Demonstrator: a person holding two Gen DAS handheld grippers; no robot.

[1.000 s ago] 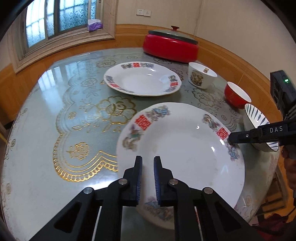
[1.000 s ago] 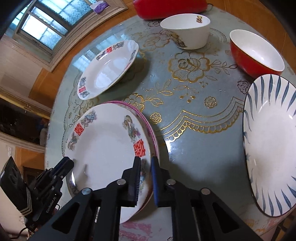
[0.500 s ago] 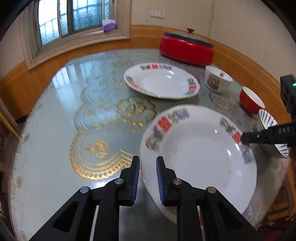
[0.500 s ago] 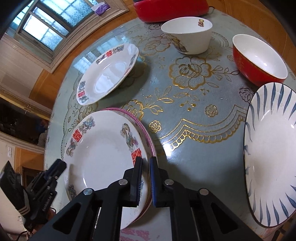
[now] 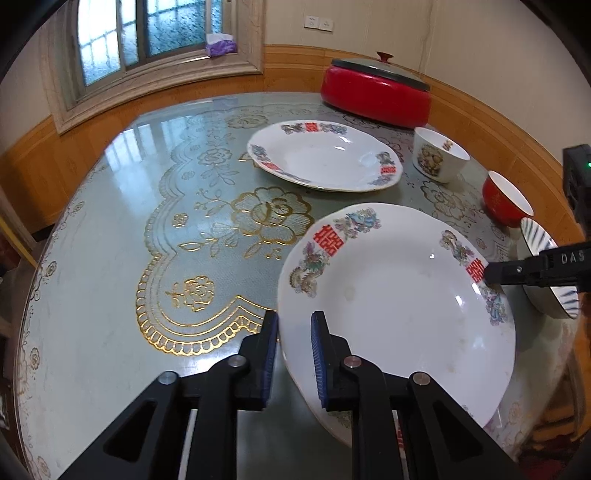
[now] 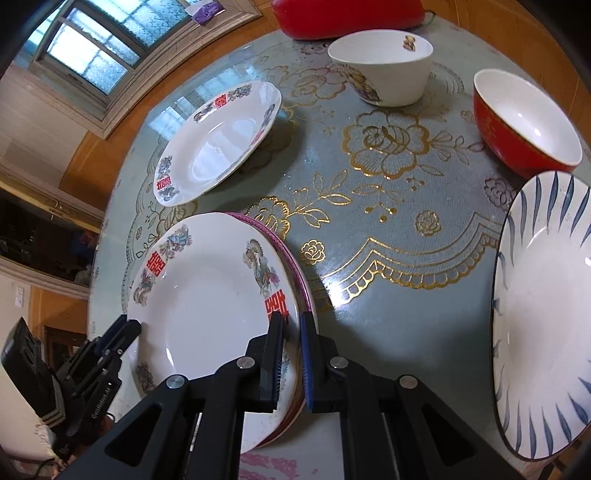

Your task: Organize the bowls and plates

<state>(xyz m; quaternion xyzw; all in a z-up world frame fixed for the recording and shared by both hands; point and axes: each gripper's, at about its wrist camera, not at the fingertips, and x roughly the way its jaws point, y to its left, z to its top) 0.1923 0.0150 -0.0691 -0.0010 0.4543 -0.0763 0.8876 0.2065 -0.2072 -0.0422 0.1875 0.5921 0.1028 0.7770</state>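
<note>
The pink-rimmed plate [image 6: 295, 273] shows only a thin edge under the white plate [image 6: 207, 306]. The blue-striped plate [image 6: 543, 317] runs off the right wrist view's edge, and the red pot [image 6: 343, 16] is cut off at the top there.

Bare table [image 5: 122, 229] left; bowls [image 6: 384, 70] crowd the right

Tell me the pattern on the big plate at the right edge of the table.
The striped plate is white with dark blue strokes radiating around its rim, clearest in the right wrist view.
</note>
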